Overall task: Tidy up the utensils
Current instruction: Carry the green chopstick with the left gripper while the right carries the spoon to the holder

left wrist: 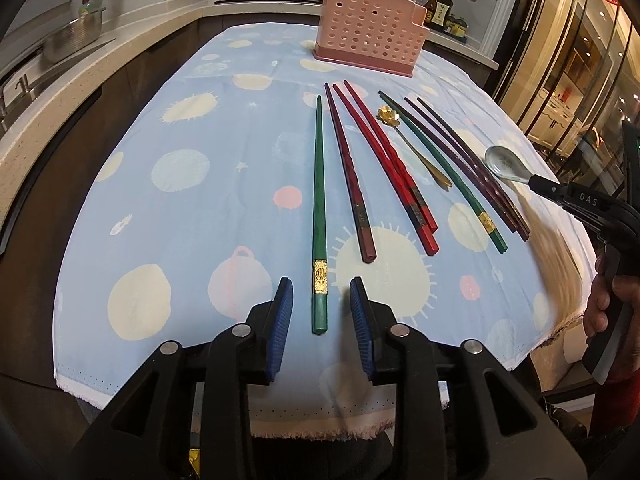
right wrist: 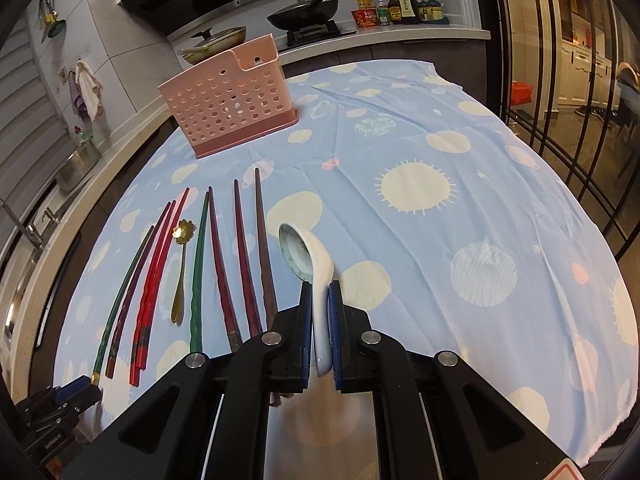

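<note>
The left gripper [left wrist: 322, 312] is hovering at the near edge of the tabletop [left wrist: 168, 216], its blue pads spread apart on either side of the thick end of a green chopstick [left wrist: 319, 216], with a gap showing on each side. That chopstick is lying flat on the blue patterned cloth [right wrist: 440, 200], pointing away toward the far end.

The right gripper [right wrist: 320, 304] is pinching the handle of a white ceramic spoon [right wrist: 310, 264] between its pads, and the bowl of the spoon is sticking out ahead of the fingers, raised above the cloth. In the left wrist view the same spoon [left wrist: 502, 164] is showing at the right edge, held by the tip of the other tool.

Beyond the grippers, the rest of the chopsticks are lying in a fanned row on the cloth: a dark red one [left wrist: 348, 172], a bright red pair [left wrist: 384, 168] touching each other, a second green one [left wrist: 440, 168], and a dark purple pair [left wrist: 468, 164] at the right. A small gold spoon with a flower-shaped bowl [left wrist: 412, 144] is lying between the red pair and the second green chopstick.

At the far end, well apart from the utensils, a pink perforated holder [right wrist: 232, 100] is standing upright on the cloth; nothing is showing above its rim, and its inside cannot be made out
</note>
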The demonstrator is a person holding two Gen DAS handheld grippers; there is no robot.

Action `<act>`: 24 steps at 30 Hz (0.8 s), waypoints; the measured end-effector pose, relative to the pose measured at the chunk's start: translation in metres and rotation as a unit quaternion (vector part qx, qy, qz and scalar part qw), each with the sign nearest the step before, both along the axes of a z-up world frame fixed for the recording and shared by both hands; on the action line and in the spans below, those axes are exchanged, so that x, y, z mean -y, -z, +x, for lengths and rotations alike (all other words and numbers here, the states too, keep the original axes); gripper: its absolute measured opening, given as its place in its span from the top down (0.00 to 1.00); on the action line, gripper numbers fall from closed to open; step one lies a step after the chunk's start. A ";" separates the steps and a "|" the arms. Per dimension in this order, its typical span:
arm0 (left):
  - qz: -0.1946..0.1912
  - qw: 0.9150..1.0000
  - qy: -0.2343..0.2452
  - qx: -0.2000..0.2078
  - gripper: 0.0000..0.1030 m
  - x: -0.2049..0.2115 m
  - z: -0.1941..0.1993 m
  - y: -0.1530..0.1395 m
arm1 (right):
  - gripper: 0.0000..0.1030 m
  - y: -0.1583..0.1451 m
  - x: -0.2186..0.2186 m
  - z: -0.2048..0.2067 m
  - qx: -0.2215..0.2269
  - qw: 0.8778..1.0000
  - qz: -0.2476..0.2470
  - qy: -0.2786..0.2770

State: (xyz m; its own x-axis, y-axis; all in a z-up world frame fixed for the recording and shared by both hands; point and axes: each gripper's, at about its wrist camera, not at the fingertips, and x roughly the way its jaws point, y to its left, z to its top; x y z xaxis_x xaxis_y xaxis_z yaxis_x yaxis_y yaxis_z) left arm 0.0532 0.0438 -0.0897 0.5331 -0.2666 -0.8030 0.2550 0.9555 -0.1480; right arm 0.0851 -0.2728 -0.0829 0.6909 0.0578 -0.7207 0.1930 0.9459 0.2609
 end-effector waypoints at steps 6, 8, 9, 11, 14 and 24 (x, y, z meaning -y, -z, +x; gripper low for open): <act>0.001 1.000 -0.008 0.006 0.93 -0.004 0.003 0.002 | 0.93 0.001 -0.001 -0.003 0.000 1.000 0.002 -0.002; -0.003 1.000 -0.006 0.004 0.93 -0.005 0.002 0.001 | 0.93 0.000 -0.001 -0.004 0.002 1.000 0.002 -0.003; -0.003 1.000 -0.005 0.003 0.93 -0.005 0.002 0.000 | 0.93 -0.001 -0.001 -0.006 0.003 1.000 0.002 -0.003; -0.008 1.000 -0.005 0.005 0.93 -0.007 0.001 -0.005 | 0.93 -0.005 0.000 -0.007 0.008 1.000 0.001 -0.004; -0.023 0.999 -0.008 0.022 0.93 -0.013 0.003 -0.021 | 0.93 -0.017 0.002 -0.008 0.022 1.000 -0.002 -0.005; -0.030 0.990 -0.015 0.138 0.93 -0.016 0.042 -0.107 | 0.93 -0.076 0.012 0.021 0.078 0.996 -0.027 -0.016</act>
State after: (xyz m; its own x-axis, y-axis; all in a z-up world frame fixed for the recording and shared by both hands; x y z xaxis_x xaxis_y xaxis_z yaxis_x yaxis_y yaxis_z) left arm 0.0955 0.0596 0.0177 0.7387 -0.2907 -0.6082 0.2654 0.9548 -0.1340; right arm 0.1057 -0.2845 -0.0074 0.7927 0.0464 -0.6078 0.1232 0.9643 0.2343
